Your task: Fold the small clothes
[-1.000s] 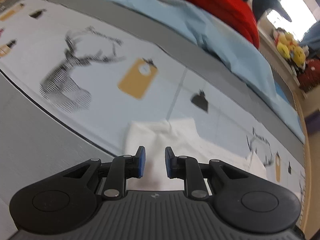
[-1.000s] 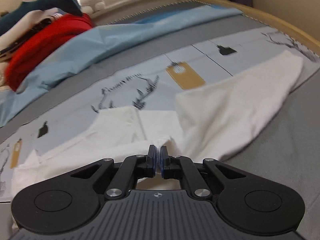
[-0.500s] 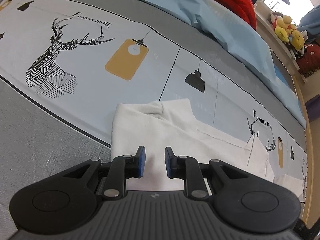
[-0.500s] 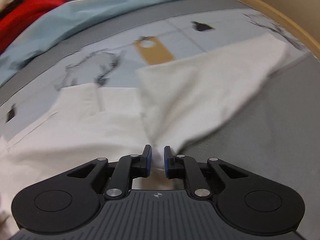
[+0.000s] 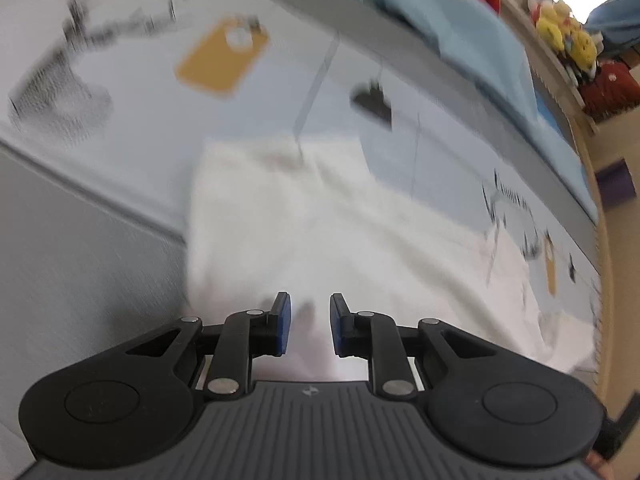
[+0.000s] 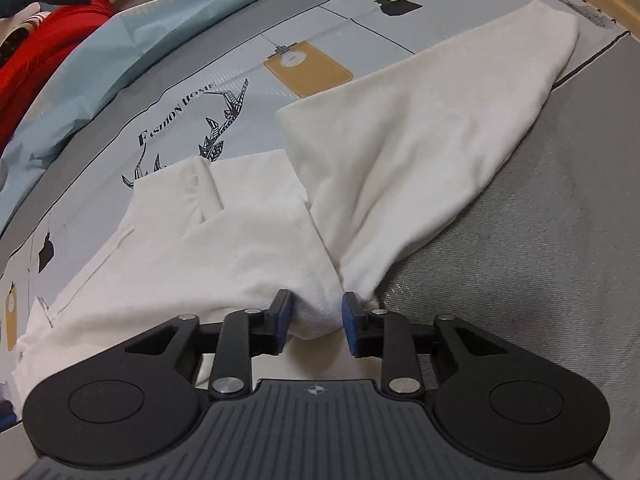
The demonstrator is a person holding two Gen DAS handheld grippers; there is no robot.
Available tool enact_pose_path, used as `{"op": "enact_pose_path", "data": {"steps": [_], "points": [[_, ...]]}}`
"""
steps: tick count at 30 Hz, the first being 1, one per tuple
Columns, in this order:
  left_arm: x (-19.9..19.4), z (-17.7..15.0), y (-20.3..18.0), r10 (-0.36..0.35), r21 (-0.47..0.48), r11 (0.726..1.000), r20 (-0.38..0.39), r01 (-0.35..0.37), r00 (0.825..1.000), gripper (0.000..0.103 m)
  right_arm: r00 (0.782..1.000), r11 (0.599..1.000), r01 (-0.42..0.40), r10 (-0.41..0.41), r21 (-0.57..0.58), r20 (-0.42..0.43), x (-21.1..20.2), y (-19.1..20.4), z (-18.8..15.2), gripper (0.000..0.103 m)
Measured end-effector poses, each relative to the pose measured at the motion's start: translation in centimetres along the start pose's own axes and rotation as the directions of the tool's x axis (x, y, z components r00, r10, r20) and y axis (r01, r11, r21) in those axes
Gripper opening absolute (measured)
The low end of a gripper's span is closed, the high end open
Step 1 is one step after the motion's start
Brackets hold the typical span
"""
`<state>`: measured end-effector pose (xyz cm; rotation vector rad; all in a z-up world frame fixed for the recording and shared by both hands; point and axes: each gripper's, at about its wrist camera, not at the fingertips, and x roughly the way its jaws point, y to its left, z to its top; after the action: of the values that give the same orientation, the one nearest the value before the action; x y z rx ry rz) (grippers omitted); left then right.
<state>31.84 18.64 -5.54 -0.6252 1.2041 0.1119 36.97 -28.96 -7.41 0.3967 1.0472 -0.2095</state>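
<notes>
Step in hand: a fold is being set down. The right gripper point(image 6: 316, 322) is letting go of a bunched edge of the white garment point(image 6: 256, 248) at the near side of the bed.
Right claw: its jaws are opening, with a lump of white cloth sitting between the blue pads point(image 6: 285, 316); the pads no longer look to be pressing it, so I judge the grip is being released rather than taken.
Left claw: the left gripper point(image 5: 306, 326) is hanging with its jaws a modest way apart over the near edge of the same garment point(image 5: 320, 224). Nothing is pinched between them; the view is blurred, so whether the tips are touching the cloth cannot be told.
Where the garment is: it is lying spread on the printed sheet point(image 6: 240, 92) with its deer and tag pattern, its near part reaching onto the grey bedding point(image 6: 540, 240). One sleeve or flap is running away to the far right, and a folded panel is lying across the middle.
How far along: early to middle, as I judge it. One part is lying turned in, while the long right-hand flap is not yet folded.
Next move calls for: freeing the right pads fully from the bunched cloth without dragging it, then taking a fresh edge, probably the long flap, and carrying it over the middle. The left claw is looking placed to take or pin the near edge.
Containers: none are showing. A blue cloth point(image 6: 120, 40) and a red garment point(image 6: 36, 56) are lying loose at the far side, in no basket or box.
</notes>
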Motion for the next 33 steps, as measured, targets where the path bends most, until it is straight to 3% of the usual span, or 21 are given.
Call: {"op": "enact_pose_path", "data": {"steps": [3,8,11,12,14,16,18,20,22,24,26,27,28,29,30,31,32,33], "points": [[2.4,-1.8,-0.3,0.035,0.075,0.997,-0.111,-0.027,0.993,0.021,1.000,0.999,-0.021,0.022,0.041,-0.010,0.5,-0.2,0.1,0.044],[2.4,-2.7,-1.5,0.087,0.196,0.979,-0.113,-0.064,0.990,0.021,0.999,0.995,-0.030,0.031,0.097,-0.007,0.9,-0.3,0.5,0.048],[2.4,-2.8,-1.7,0.108,0.233,0.969,-0.111,-0.079,0.988,0.021,0.999,0.996,-0.011,0.008,0.086,0.035,0.5,-0.2,0.6,0.013],[2.4,-2.9,-1.9,0.114,0.248,0.965,-0.109,-0.084,0.987,0.021,0.998,0.996,-0.021,0.016,0.081,0.055,0.1,-0.1,0.6,0.008],[2.2,-2.9,-2.2,0.123,0.274,0.958,-0.107,-0.090,0.987,0.021,0.992,0.998,-0.037,0.030,0.056,0.121,-1.3,0.5,0.7,0.008],[2.2,-3.2,-2.4,0.128,0.288,0.953,-0.105,-0.093,0.986,0.021,0.976,0.999,-0.037,0.039,-0.013,0.214,-2.8,1.5,0.8,0.001],[2.1,-3.3,-2.5,0.131,0.292,0.952,-0.105,-0.095,0.986,0.021,0.976,0.999,0.008,0.002,-0.047,0.218,-2.9,1.9,0.9,0.003],[1.8,-3.1,-2.6,0.124,0.291,0.952,-0.097,-0.091,0.988,0.023,0.988,0.995,0.097,-0.096,0.000,0.118,-1.3,1.0,0.9,0.004],[1.1,-2.8,-2.6,0.103,0.278,0.957,-0.078,-0.078,0.992,0.024,0.975,0.981,0.187,-0.191,0.046,0.114,-1.0,0.2,0.6,0.007],[0.6,-2.5,-2.3,0.087,0.262,0.963,-0.061,-0.068,0.994,0.024,0.966,0.989,0.143,-0.145,0.029,0.213,-2.4,0.7,0.5,0.007],[0.6,-2.4,-2.5,0.085,0.250,0.966,-0.052,-0.069,0.995,0.024,0.947,0.995,0.067,-0.042,-0.069,0.318,-4.1,2.4,0.3,0.007],[0.7,-2.3,-2.7,0.086,0.246,0.967,-0.051,-0.071,0.995,0.024,0.946,0.993,0.013,0.025,-0.115,0.323,-4.3,2.9,0.2,0.012],[0.7,-2.3,-2.8,0.086,0.245,0.967,-0.052,-0.071,0.995,0.024,0.957,0.990,-0.056,0.091,-0.131,0.275,-3.9,3.0,0.3,0.016],[0.7,-2.4,-2.8,0.085,0.246,0.967,-0.053,-0.070,0.995,0.024,0.975,0.987,-0.128,0.144,-0.100,0.171,-2.5,2.7,0.4,0.020],[0.7,-2.4,-2.9,0.084,0.246,0.967,-0.053,-0.069,0.995,0.024,0.988,0.989,-0.145,0.147,-0.041,0.053,-0.7,2.0,0.3,0.020],[0.7,-2.4,-3.0,0.082,0.244,0.968,-0.052,-0.067,0.995,0.024,0.994,0.995,-0.104,0.104,0.002,-0.035,0.9,1.3,-0.1,0.014],[0.6,-2.4,-3.1,0.078,0.239,0.969,-0.049,-0.064,0.996,0.024,0.996,0.998,-0.068,0.069,0.018,-0.061,1.6,0.7,-0.5,0.002],[0.5,-2.3,-3.1,0.074,0.233,0.970,-0.045,-0.062,0.996,0.024,0.998,0.998,-0.058,0.058,0.018,-0.036,1.3,0.6,-0.5,0.002]]}}
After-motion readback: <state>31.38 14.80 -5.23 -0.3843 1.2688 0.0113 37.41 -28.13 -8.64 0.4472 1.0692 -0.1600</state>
